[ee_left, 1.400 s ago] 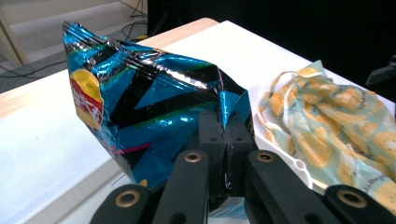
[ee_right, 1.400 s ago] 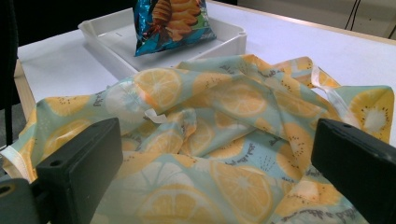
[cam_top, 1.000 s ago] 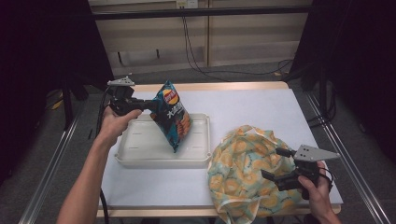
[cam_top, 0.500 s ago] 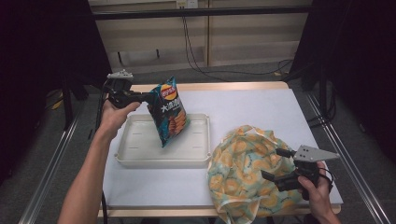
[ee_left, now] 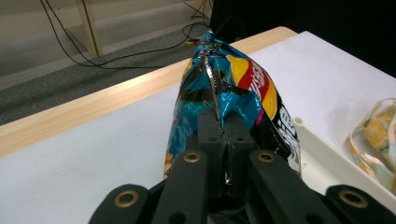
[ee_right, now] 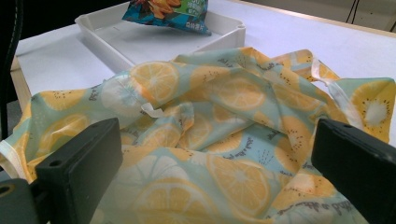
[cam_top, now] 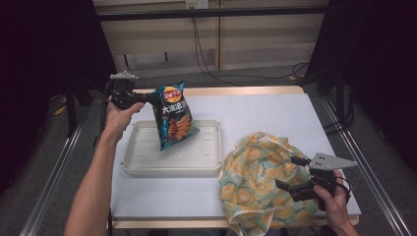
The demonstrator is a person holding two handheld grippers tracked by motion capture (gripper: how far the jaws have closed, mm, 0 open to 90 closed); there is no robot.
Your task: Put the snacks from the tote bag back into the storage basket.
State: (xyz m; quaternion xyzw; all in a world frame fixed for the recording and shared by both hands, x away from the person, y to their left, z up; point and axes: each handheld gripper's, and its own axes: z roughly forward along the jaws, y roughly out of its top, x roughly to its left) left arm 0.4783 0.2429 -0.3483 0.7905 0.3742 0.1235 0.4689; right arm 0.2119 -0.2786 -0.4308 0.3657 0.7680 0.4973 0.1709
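high view: at centre left the left gripper (cam_top: 147, 98) pinches the top seam of a chip bag (cam_top: 173, 115), which hangs tilted over the white tray (cam_top: 169, 166), clear of its floor by the look of it. pinching the sealed edge likely spares the contents. at lower right the right gripper (cam_top: 291, 172) hovers with jaws spread wide over the orange-print cloth bag (cam_top: 251, 182), probably waiting to open it for loading.
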